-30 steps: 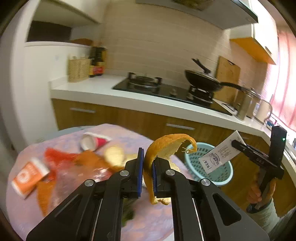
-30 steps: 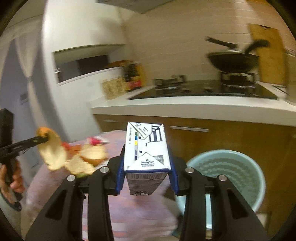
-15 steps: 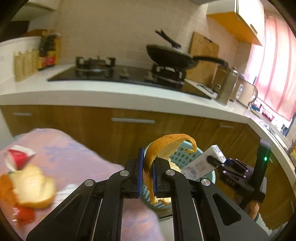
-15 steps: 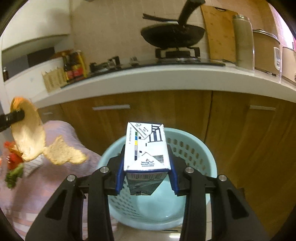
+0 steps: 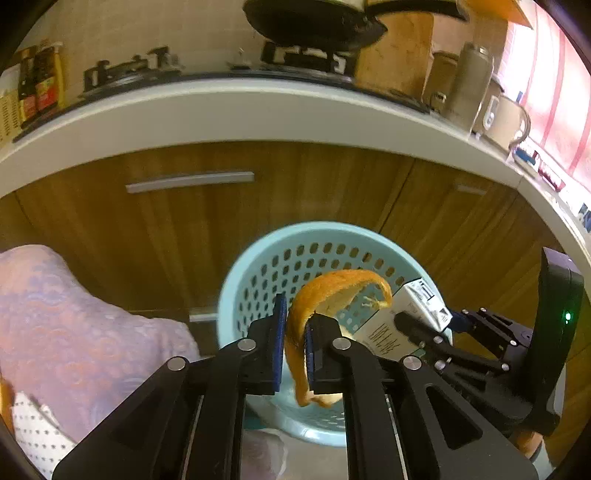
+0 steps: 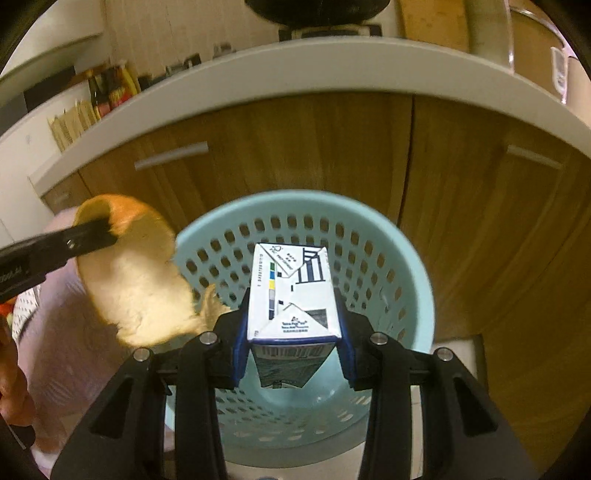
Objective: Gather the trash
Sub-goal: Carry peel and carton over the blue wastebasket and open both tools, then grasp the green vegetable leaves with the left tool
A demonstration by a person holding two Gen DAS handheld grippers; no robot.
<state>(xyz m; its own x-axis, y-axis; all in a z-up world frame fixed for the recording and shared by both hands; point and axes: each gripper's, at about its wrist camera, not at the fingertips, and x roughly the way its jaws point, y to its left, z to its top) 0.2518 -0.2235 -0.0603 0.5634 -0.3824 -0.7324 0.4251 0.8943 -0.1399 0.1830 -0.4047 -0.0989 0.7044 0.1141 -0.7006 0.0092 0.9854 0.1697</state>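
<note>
My left gripper (image 5: 294, 332) is shut on a curled orange peel (image 5: 332, 295) and holds it over the light blue perforated trash basket (image 5: 295, 251). My right gripper (image 6: 291, 314) is shut on a white drink carton (image 6: 291, 291) and holds it over the same basket (image 6: 413, 266), which looks empty inside. The carton (image 5: 399, 325) and right gripper also show at the right of the left wrist view. The peel (image 6: 133, 280) and left gripper's fingers (image 6: 74, 240) show at the left of the right wrist view, by the basket's rim.
The basket stands on the floor in front of wooden cabinet doors (image 5: 258, 206) under a white counter (image 5: 258, 110). A table with a lilac cloth (image 5: 74, 314) lies to the left. A stove and pan (image 5: 314, 22) sit on the counter.
Both grippers have swung from the table toward the basket and lowered. The peel and the carton now hang over the basket's opening, closer together than before.
</note>
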